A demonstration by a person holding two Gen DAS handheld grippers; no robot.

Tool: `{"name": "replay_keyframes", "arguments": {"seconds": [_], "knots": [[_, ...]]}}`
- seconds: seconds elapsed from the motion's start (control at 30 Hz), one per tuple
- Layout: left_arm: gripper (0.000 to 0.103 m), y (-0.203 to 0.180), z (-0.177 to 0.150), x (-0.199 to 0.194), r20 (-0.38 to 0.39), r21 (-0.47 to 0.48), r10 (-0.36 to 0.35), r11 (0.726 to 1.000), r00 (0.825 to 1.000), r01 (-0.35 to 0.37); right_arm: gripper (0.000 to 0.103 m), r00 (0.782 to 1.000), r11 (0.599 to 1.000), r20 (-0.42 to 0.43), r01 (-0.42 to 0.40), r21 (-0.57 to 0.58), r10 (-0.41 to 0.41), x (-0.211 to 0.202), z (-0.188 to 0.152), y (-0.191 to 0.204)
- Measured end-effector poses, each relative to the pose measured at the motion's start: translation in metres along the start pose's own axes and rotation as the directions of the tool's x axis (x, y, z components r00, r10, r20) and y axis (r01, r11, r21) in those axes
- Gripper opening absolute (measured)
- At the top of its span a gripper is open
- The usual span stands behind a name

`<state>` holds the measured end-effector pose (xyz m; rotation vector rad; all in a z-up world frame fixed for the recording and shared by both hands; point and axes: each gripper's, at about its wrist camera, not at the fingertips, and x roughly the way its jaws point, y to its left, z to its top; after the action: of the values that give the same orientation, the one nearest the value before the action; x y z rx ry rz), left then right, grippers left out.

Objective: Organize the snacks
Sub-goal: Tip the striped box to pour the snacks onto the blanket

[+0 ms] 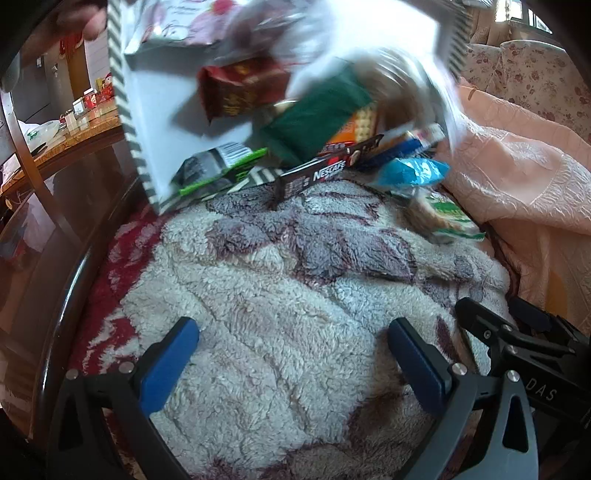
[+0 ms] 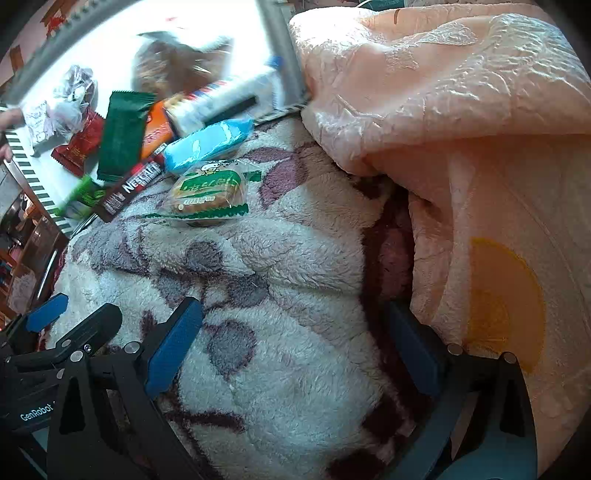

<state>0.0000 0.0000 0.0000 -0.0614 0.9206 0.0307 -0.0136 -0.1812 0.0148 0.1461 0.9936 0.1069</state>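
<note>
A white box with a green-striped rim (image 1: 159,122) is tipped up by a bare hand (image 1: 66,22), and snacks slide out onto the fleece blanket (image 1: 295,295). I see a Nescafe stick pack (image 1: 325,171), a dark green packet (image 1: 317,114), a red packet (image 1: 240,85), a blue packet (image 1: 413,171) and a wrapped bun (image 2: 210,192). The Nescafe pack (image 2: 129,188) and blue packet (image 2: 207,144) also show in the right wrist view. My left gripper (image 1: 291,354) is open and empty, low over the blanket. My right gripper (image 2: 295,339) is open and empty beside it.
A pink quilted cover (image 2: 461,129) is heaped on the right. A dark wooden rail (image 1: 66,295) curves along the left, with a cluttered wooden table (image 1: 74,125) beyond it. The other gripper's body (image 1: 517,339) lies at the lower right of the left wrist view.
</note>
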Motion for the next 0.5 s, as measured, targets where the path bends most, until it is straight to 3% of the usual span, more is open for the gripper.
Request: {"name": "replay_keyframes", "arguments": {"seconds": [0.5], "knots": [[0.103,0.0001,0.0001,0.0,0.0,0.0,0.0,1.0,1.0,0.0,0.1,1.0,1.0,0.001,0.0,0.0,0.0,0.0014,-0.0001,-0.0004]]}}
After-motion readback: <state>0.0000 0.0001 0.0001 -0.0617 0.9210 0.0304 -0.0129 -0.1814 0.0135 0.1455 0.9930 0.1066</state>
